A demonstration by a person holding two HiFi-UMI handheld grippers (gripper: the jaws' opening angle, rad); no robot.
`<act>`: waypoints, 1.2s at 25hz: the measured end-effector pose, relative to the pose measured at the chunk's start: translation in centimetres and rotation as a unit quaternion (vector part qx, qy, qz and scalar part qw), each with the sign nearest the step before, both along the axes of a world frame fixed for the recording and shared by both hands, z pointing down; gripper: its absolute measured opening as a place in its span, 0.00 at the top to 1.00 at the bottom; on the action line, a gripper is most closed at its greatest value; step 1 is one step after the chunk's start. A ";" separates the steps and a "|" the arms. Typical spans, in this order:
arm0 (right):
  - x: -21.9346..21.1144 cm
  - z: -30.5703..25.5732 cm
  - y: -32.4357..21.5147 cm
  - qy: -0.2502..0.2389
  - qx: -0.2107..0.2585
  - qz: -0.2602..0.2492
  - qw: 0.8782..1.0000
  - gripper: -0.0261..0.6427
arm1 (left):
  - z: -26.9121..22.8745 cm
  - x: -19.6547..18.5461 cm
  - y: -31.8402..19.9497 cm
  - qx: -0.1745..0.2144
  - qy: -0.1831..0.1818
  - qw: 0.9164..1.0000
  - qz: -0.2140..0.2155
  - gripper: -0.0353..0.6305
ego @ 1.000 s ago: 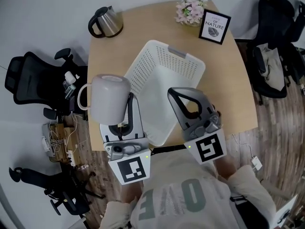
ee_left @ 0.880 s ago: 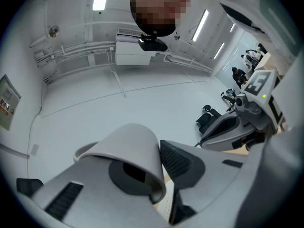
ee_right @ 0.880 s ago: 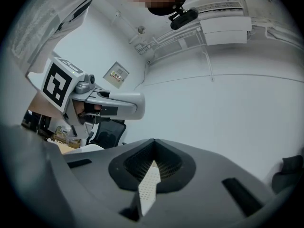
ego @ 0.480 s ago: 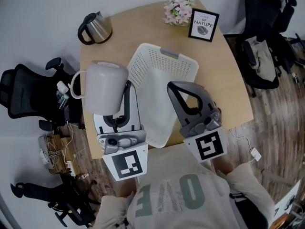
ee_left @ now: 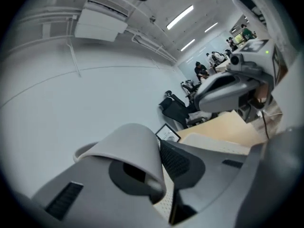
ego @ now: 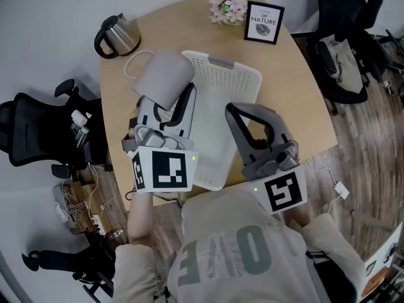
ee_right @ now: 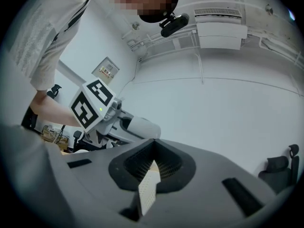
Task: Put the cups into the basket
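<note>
Bench: pale wood with rounded corners. We look steeply down on it, with a plank floor and black office chairs around it.
Basket: white and perforated. It lies in the middle of the bench, handle end towards the far side.
Right gripper: it sits over the basket's right side and points towards the far end. Its jaws are drawn together at the tips. In the right gripper view we see a strip of the basket's perforated wall caught between them.
Left gripper: it sits at the basket's left side, angled away from us. Its jaws are clamped on the cup's rim.
Cup: light grey and tilted, with its mouth towards the gripper and its base away. We find it held over the basket's far-left rim, handle loop out to the left, not yet inside.
Kettle: steel with a black handle. It stands at the far-left corner, well apart from the basket.
Framed print: upright at the far edge, just right of the flowers.
Flowers: a small pink posy.
</note>
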State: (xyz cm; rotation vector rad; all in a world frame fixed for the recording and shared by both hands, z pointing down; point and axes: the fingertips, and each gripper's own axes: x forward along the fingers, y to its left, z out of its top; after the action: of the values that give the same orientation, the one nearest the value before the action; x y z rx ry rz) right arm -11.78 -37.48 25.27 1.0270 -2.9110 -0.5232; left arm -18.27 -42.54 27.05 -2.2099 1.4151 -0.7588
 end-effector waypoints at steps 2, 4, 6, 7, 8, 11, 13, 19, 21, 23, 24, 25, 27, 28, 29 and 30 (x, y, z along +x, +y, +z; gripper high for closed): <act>0.4 0.2 -0.1 -0.004 -0.004 0.008 1.000 0.96 | 3.1 0.6 -0.8 -0.051 -0.036 0.998 0.025 0.84; 1.0 0.5 -0.1 -0.010 -0.013 0.017 1.000 0.96 | 6.2 1.1 -1.3 -0.093 -0.074 0.992 0.046 0.84; 1.4 0.7 0.0 -0.017 -0.020 0.026 0.999 0.97 | 9.3 1.6 -1.3 -0.137 -0.111 0.982 0.069 0.84; 1.6 0.8 0.0 -0.019 -0.023 0.031 0.999 0.96 | 10.9 1.7 -1.2 -0.159 -0.132 0.975 0.083 0.84; 1.7 0.9 0.0 -0.020 -0.024 0.035 0.999 0.96 | 12.5 1.8 -1.0 -0.180 -0.153 0.967 0.096 0.84; 2.5 1.3 0.1 -0.019 -0.029 0.048 0.998 0.96 | 16.9 1.6 -0.3 -0.225 -0.223 0.940 0.130 0.84; 3.1 1.6 0.2 -0.020 -0.034 0.054 0.998 0.96 | 19.4 1.2 0.3 -0.254 -0.263 0.920 0.141 0.84; 4.0 2.5 0.2 -0.029 -0.051 0.068 0.996 0.97 | 26.2 1.2 2.0 -0.338 -0.346 0.857 0.176 0.84; 4.1 2.7 0.2 -0.030 -0.053 0.071 0.996 0.96 | 28.4 1.3 2.9 -0.364 -0.374 0.830 0.196 0.84; 4.4 2.8 0.3 -0.031 -0.055 0.075 0.995 0.96 | 30.4 1.1 4.0 -0.393 -0.400 0.800 0.215 0.84; 4.5 2.8 0.3 -0.031 -0.057 0.078 0.995 0.96 | 31.4 0.8 4.5 -0.405 -0.412 0.786 0.221 0.84; 4.7 2.9 0.2 -0.031 -0.059 0.081 0.995 0.96 | 32.3 0.5 4.9 -0.415 -0.426 0.772 0.225 0.84; 5.0 3.1 0.2 -0.031 -0.061 0.086 0.994 0.96 | 33.9 -0.3 5.5 -0.427 -0.455 0.747 0.228 0.84; 5.2 3.2 0.1 -0.030 -0.063 0.088 0.994 0.96 | 34.5 -0.7 5.6 -0.430 -0.467 0.738 0.229 0.84; 5.4 3.3 0.1 -0.029 -0.065 0.090 0.993 0.96 | 35.0 -1.0 5.7 -0.432 -0.477 0.730 0.229 0.84; 5.5 3.4 0.0 -0.028 -0.067 0.092 0.993 0.96 | 35.4 -1.1 5.7 -0.432 -0.484 0.725 0.229 0.84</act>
State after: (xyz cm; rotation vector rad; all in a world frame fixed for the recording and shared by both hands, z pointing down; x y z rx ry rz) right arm -6.27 -37.43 28.72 1.2916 -2.8129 -0.2923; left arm -19.37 -36.89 62.42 -1.8973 -0.0863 -2.2107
